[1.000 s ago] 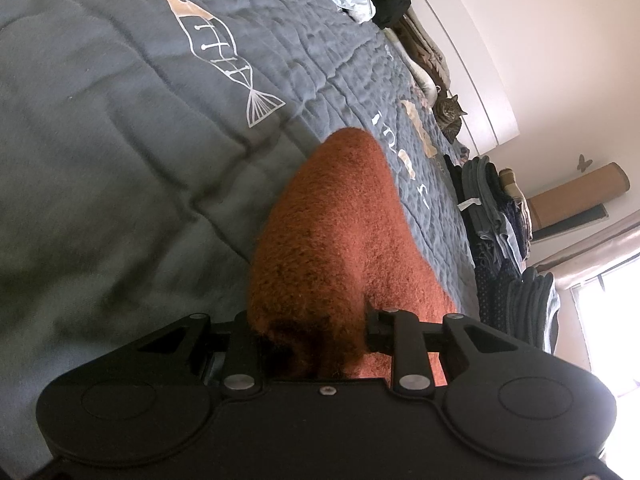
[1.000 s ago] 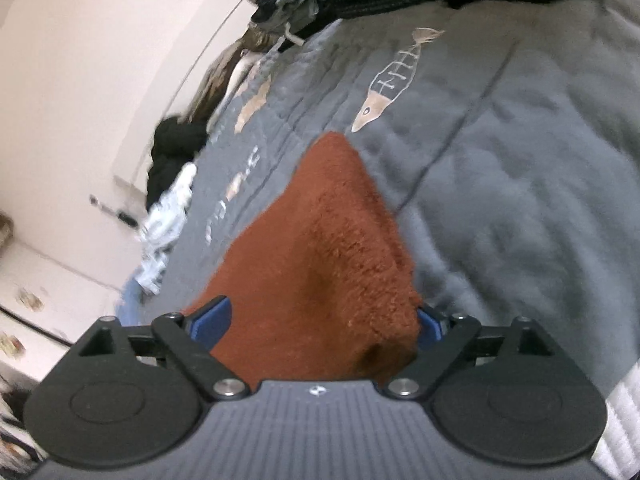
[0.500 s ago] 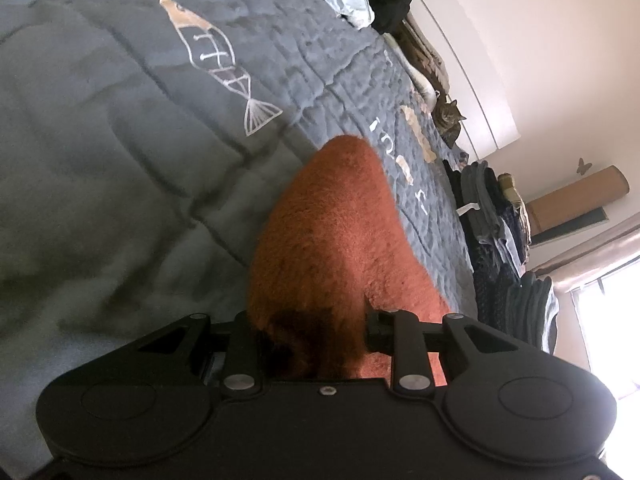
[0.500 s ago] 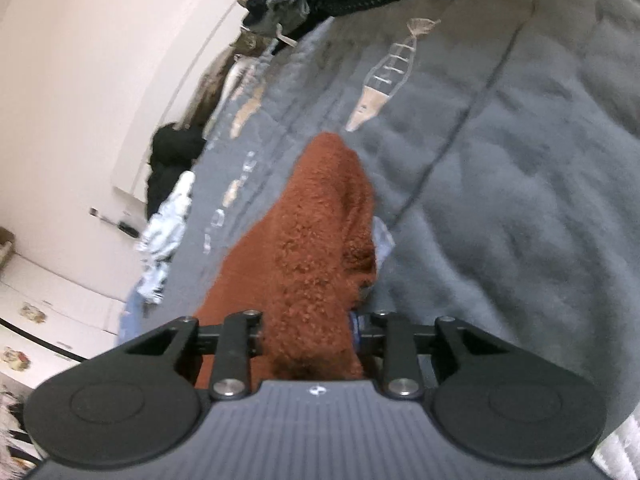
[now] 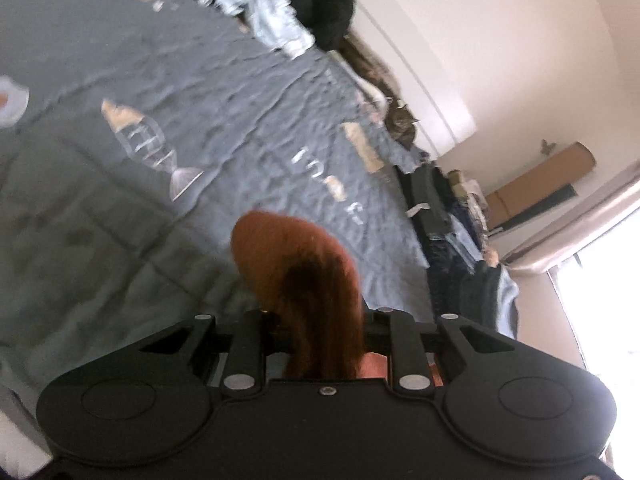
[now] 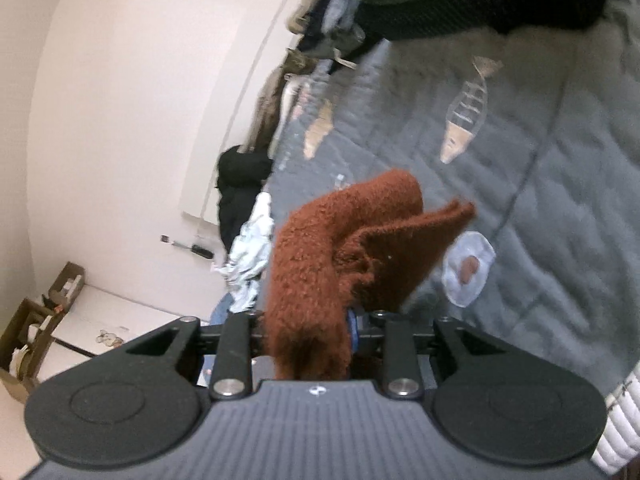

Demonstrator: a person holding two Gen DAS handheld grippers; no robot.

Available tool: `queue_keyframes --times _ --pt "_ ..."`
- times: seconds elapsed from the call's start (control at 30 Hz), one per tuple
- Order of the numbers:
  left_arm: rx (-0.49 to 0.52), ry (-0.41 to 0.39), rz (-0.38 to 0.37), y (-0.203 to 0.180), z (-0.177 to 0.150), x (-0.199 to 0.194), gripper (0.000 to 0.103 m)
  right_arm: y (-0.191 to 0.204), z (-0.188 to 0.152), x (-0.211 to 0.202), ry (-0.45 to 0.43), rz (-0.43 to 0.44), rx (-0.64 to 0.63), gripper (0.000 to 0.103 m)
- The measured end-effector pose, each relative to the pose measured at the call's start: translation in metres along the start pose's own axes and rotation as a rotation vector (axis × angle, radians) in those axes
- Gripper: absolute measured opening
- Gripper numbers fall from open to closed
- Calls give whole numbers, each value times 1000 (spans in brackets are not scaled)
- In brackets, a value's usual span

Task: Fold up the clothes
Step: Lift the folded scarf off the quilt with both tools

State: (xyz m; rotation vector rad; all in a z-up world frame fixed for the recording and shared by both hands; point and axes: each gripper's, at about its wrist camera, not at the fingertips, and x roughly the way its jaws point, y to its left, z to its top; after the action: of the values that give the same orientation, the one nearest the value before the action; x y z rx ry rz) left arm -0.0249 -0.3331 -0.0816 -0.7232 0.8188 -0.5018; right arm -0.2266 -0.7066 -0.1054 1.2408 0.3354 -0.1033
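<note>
Step in hand looks like the lift for a fold: left tool and right tool each clamped on a bunch of the rust-red fuzzy garment, both raised above the grey quilted bed. Garment sits right in each tool's gap, pads pinching it, cloth standing up and forward from the fingers – in the right wrist view a folded flap sticks out to the right, clear of the quilt. How much hangs below is hidden. Next move, my guess: carry the held edge over and lay it flat – keep both grips tight and level so the fabric doesn't twist
</note>
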Motion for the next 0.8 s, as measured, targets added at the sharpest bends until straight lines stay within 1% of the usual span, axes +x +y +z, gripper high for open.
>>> queue_keyframes --times 0.13,0.2,0.27,0.33,0.4,0.43,0.53,0.57,0.67,0.73,0.77,0.8 --pt "51 -10 -24 -32 1 -17 23 17 7 -38 -35 27 -5 27" --pt "81 -12 -39 -50 0 -24 23 23 11 -58 -63 46 -7 24" --pt "112 -9 -54 -66 -2 -27 23 27 14 -75 -81 49 -16 24" --pt "138 -14 -59 -80 -5 -27 23 31 18 -89 -92 42 -34 18" --pt "167 -3 -51 -89 -11 -21 23 29 22 -95 -95 25 -63 16" --pt "173 9 -35 -89 -14 -16 23 24 24 -96 -93 14 -63 16" --pt "168 41 23 -79 -23 0 23 0 27 -98 -56 -61 -25 17" --pt "167 46 42 -76 -25 2 23 -9 27 -101 -49 -73 -12 17" --pt "170 58 95 -65 -27 8 23 -32 25 -112 -25 -119 4 20" --pt "163 54 109 -58 -25 5 23 -45 18 -119 -13 -136 2 24" --pt "162 55 114 -56 -23 5 23 -51 13 -123 -8 -142 -3 27" --pt "161 56 119 -54 -21 4 23 -57 7 -124 0 -157 -20 36"
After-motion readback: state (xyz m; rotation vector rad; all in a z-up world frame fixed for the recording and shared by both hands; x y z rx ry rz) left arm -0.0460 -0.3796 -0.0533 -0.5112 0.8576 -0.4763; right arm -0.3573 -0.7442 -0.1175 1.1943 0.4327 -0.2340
